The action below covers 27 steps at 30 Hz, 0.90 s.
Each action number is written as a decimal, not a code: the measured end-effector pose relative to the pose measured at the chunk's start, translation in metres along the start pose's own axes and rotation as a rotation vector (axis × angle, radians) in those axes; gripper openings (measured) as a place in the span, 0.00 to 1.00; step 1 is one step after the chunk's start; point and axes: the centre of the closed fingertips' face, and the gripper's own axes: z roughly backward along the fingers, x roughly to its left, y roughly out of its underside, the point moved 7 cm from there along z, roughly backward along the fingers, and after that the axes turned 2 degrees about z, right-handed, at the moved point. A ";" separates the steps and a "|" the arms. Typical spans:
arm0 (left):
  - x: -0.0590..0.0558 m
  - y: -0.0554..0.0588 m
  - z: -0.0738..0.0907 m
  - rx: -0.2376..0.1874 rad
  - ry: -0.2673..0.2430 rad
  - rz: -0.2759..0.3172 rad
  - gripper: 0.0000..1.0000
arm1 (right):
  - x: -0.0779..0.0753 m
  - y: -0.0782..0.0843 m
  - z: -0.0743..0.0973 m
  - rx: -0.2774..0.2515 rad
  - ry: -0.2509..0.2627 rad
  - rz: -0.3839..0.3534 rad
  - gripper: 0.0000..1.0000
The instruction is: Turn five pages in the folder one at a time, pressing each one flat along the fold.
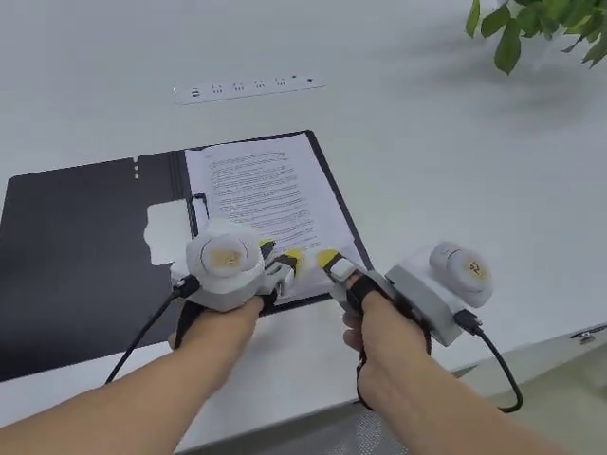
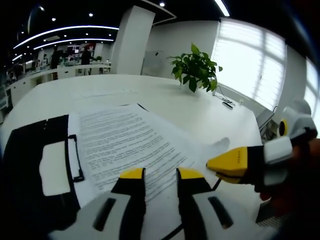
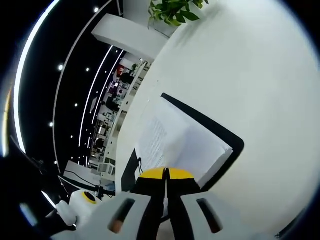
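Observation:
A black folder [image 1: 76, 246] lies open on the white table, its stack of printed pages [image 1: 266, 194] on the right half. My left gripper [image 1: 282, 254] hovers over the bottom edge of the pages, its yellow-tipped jaws slightly apart; in the left gripper view [image 2: 161, 174] nothing sits between them and the printed pages [image 2: 125, 142] lie just ahead. My right gripper [image 1: 327, 259] sits at the lower right corner of the pages, jaws pressed together [image 3: 166, 173]. The right gripper view shows the pages [image 3: 172, 140] and the folder's black cover edge [image 3: 220, 132] beyond the tips.
A white power strip [image 1: 248, 87] lies behind the folder. A potted plant [image 1: 541, 24] stands at the far right of the table. A white card [image 1: 166, 232] sits beside the folder's clip. The table's front edge [image 1: 531, 346] is close under my hands.

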 end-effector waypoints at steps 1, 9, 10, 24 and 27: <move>0.002 -0.002 0.003 -0.003 -0.003 -0.001 0.24 | 0.002 0.000 0.001 0.002 -0.006 -0.001 0.00; 0.025 -0.022 0.042 -0.074 -0.061 -0.018 0.29 | 0.027 -0.002 0.011 0.004 -0.075 0.096 0.00; 0.027 -0.023 0.046 -0.080 -0.069 -0.019 0.29 | 0.030 -0.002 0.012 0.006 -0.083 0.107 0.00; 0.067 -0.044 0.133 -0.216 -0.216 0.006 0.31 | 0.103 0.032 0.008 0.078 -0.297 0.418 0.00; 0.077 -0.045 0.156 -0.234 -0.256 -0.004 0.31 | 0.116 0.045 0.004 0.106 -0.327 0.446 0.00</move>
